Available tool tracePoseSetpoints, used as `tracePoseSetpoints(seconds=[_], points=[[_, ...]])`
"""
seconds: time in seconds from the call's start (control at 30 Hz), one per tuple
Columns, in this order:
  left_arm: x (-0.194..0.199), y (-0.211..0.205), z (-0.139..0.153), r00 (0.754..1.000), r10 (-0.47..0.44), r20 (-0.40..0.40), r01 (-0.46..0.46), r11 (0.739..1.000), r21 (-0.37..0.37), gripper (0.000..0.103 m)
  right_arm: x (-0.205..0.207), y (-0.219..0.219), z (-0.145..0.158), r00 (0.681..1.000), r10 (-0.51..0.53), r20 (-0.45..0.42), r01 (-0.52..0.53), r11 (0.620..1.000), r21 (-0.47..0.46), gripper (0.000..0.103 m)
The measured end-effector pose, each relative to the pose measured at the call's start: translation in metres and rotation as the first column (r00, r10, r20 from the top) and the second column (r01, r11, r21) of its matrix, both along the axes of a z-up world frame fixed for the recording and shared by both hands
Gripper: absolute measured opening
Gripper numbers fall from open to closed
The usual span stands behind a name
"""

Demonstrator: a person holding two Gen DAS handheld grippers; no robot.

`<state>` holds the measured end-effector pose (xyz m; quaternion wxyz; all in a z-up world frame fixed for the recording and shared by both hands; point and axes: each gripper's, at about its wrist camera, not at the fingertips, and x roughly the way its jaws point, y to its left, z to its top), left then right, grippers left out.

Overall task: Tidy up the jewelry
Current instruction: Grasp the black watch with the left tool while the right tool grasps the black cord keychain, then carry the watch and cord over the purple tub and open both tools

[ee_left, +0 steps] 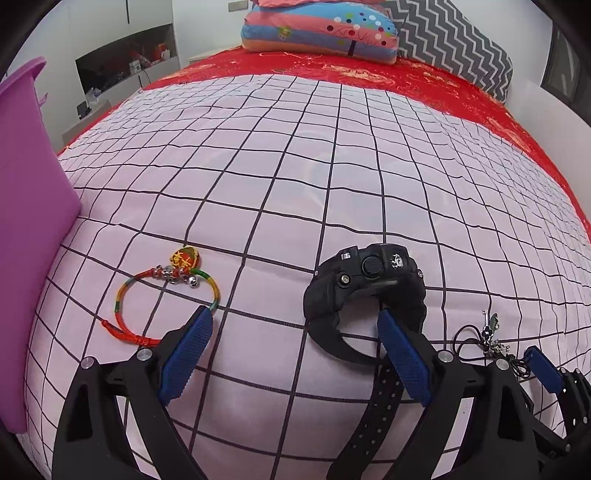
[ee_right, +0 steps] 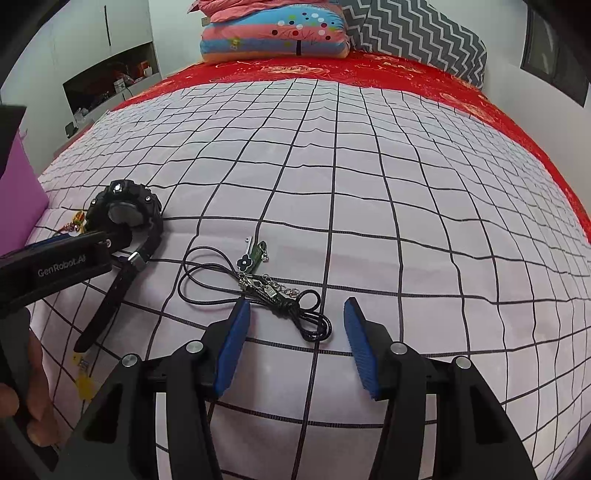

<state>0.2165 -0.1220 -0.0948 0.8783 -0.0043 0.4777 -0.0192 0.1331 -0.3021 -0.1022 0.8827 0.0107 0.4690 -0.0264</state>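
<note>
Pink grid-checked bed sheet (ee_left: 332, 177) over red patterned bedspread (ee_left: 424, 77), striped pillow (ee_left: 317, 29) at head; both grippers (ee_left: 295, 350) (ee_right: 295, 339) spread.

I saw a bed (ee_left: 332, 155) spread with a pale pink grid-checked sheet over a red patterned cover (ee_left: 406, 77). At its head lay a striped colourful pillow (ee_left: 317, 29) beside a grey zigzag cushion (ee_left: 454, 40). The white wall (ee_right: 125, 26) to the left held a dark, cluttered recessed shelf (ee_left: 125, 59).
</note>
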Motion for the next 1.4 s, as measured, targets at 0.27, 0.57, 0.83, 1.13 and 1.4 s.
tracePoseSetpoints(seconds=[0.27,0.57,0.83,1.13,1.4], points=[[0.009,-0.015,-0.006,0.999,-0.024,-0.025,0.024,1.0,0.014,0.057,0.003,0.009,-0.004,0.999,0.036,0.003,-0.036,0.999,-0.038,0.029],[0.006,-0.014,0.003,0.997,-0.072,-0.042,0.07,0.997,-0.045,0.029,-0.005,0.005,0.002,1.0,0.017,-0.001,-0.017,0.998,0.065,0.011],[-0.018,-0.003,0.018,0.991,-0.129,-0.031,0.126,0.988,-0.085,0.024,-0.032,0.003,0.021,0.998,-0.046,0.03,0.04,0.983,0.178,0.011],[-0.052,0.024,0.034,0.991,-0.134,-0.017,0.131,0.982,-0.133,0.022,-0.071,0.007,0.036,0.995,-0.097,0.038,0.085,0.968,0.236,0.011],[-0.081,0.046,0.059,0.99,-0.138,0.026,0.14,0.98,-0.144,0.022,-0.097,0.016,0.059,0.991,-0.111,0.08,0.088,0.965,0.246,0.011]])
